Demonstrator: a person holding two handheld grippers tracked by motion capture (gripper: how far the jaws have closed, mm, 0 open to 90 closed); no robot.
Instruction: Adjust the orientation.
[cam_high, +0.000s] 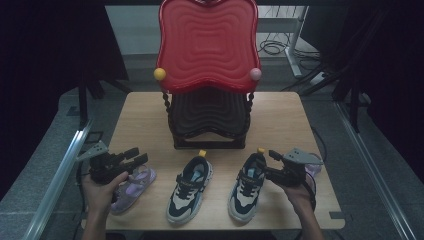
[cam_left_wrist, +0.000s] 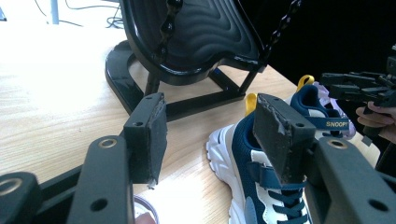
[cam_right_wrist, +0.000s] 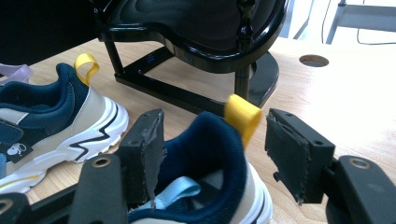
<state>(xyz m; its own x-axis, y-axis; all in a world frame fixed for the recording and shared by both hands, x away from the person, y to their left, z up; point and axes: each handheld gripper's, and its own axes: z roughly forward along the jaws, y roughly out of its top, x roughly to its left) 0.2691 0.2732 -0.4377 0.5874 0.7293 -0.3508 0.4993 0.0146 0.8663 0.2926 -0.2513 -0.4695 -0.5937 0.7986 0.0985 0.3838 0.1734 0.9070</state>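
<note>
Dark curtains stand around a light wooden table (cam_high: 140, 120), and at its far middle stands a two-tier shelf with a wavy red plastic top tray (cam_high: 207, 45) and a black lower tray (cam_high: 209, 117) on a black frame. A yellow ball (cam_high: 159, 74) and a pink ball (cam_high: 255, 74) sit at the front corners of the red tray.

Three children's shoes lie in a row at the near edge. On the left lies a lilac sandal (cam_high: 131, 189). In the middle lies a navy and cream sneaker with a yellow heel loop (cam_high: 189, 189). On the right lies a second navy and cream sneaker (cam_high: 247, 186), heel toward the shelf.

The right gripper (cam_high: 274, 162), held in the person's right hand (cam_high: 299, 192), is at the heel of the right sneaker. In the right gripper view its two black jaws stand wide open on both sides of the navy heel collar (cam_right_wrist: 212, 140). The left pad (cam_right_wrist: 149, 149) is very close to the collar, but I cannot tell if it touches; the right pad is apart from it. Nothing is clamped.

The left gripper (cam_high: 131, 157), in the left hand (cam_high: 100, 192), hovers above the lilac sandal and points toward the middle sneaker. Its jaws are also wide open and empty; between them only the bare table is seen in the left gripper view.
</note>
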